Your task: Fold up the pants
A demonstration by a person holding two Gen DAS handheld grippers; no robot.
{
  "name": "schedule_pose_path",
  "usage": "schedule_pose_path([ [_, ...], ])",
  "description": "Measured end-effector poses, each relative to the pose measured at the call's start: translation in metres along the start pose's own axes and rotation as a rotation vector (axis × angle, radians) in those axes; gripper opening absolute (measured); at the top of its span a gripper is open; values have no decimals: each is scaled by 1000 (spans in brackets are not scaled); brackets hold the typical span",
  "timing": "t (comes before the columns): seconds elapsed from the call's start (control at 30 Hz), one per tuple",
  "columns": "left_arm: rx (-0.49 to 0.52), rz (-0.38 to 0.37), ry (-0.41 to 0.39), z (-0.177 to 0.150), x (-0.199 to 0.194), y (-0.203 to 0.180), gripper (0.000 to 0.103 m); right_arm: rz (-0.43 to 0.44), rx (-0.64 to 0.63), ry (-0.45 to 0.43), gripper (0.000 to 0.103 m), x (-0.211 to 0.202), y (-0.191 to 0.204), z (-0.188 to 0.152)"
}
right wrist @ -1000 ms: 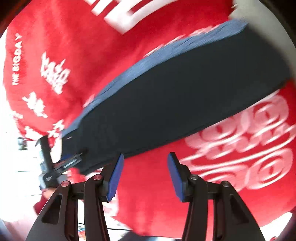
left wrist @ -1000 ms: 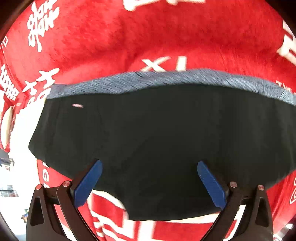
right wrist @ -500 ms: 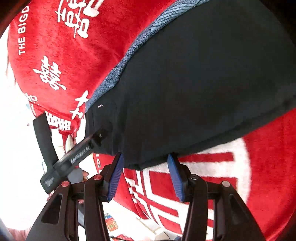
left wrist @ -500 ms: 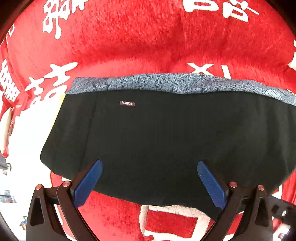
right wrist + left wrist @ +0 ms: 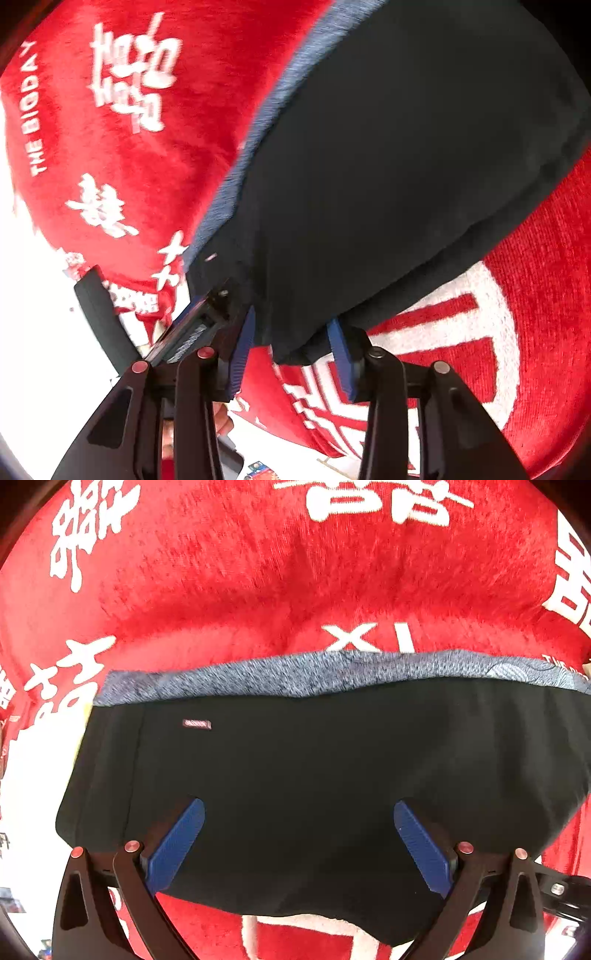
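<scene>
The black pants lie folded on a red blanket, with a blue-grey patterned waistband along the far edge and a small label near the left. My left gripper is open, its blue pads wide apart above the near part of the pants. In the right wrist view the pants fill the upper right. My right gripper is open, its pads on either side of the near corner of the pants. The left gripper's body shows just to its left.
The red blanket with white characters and patterns covers the surface and also shows in the right wrist view. Its edge drops off at the left to a bright white area. A hand shows below the right gripper.
My right gripper has moved in toward the near corner of the pants, which now sits between its pads. The left gripper has stayed open over the pants, with only a slight shift.
</scene>
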State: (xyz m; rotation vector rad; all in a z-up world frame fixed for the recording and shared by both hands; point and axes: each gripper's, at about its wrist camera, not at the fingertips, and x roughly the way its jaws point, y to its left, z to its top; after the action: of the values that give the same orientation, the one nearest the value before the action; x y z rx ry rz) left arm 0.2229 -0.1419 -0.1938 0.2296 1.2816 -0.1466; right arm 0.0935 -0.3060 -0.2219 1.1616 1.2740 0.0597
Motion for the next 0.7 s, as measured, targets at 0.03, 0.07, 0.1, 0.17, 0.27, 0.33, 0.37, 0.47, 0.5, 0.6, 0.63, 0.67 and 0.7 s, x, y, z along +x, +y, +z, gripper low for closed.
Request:
schedule_pose_path([
  [0.03, -1, -1, 17, -1, 4, -2, 103, -12, 19, -1, 18, 1, -4, 1],
  [0.07, 1, 3, 31, -2, 8, -3, 103, -33, 41, -2, 10, 3, -8, 3],
  [0.1, 18, 14, 48, -4, 10, -7, 103, -44, 56, 1, 9, 4, -10, 4],
  [0.17, 56, 17, 43, -11, 6, -12, 103, -52, 22, -14, 8, -2, -2, 0],
  [0.27, 152, 52, 43, -32, 3, -23, 103, -110, -88, -37, 7, -11, 10, -14],
  [0.33, 175, 74, 11, -43, 3, -26, 103, -155, -81, -25, 7, -2, -2, -18],
  [0.37, 181, 80, -11, -46, 1, -26, 103, -149, -72, -26, 7, 1, -9, -18],
  [0.47, 189, 78, -10, -44, 1, -26, 103, -128, -111, -16, 12, -3, -8, -16],
  [0.5, 181, 76, 6, -42, 0, -24, 103, -139, -124, 5, 17, -6, -7, -17],
  [0.6, 146, 79, 20, -31, -8, -19, 103, -207, -144, 22, 28, -29, -11, -20],
  [0.63, 133, 72, 4, -27, -12, -18, 103, -226, -168, -1, 28, -44, -11, -18],
  [0.67, 118, 62, -18, -20, -17, -18, 103, -248, -194, -31, 28, -57, -9, -15],
  [0.7, 110, 53, -39, -11, -21, -19, 103, -274, -218, -63, 28, -69, -7, -10],
])
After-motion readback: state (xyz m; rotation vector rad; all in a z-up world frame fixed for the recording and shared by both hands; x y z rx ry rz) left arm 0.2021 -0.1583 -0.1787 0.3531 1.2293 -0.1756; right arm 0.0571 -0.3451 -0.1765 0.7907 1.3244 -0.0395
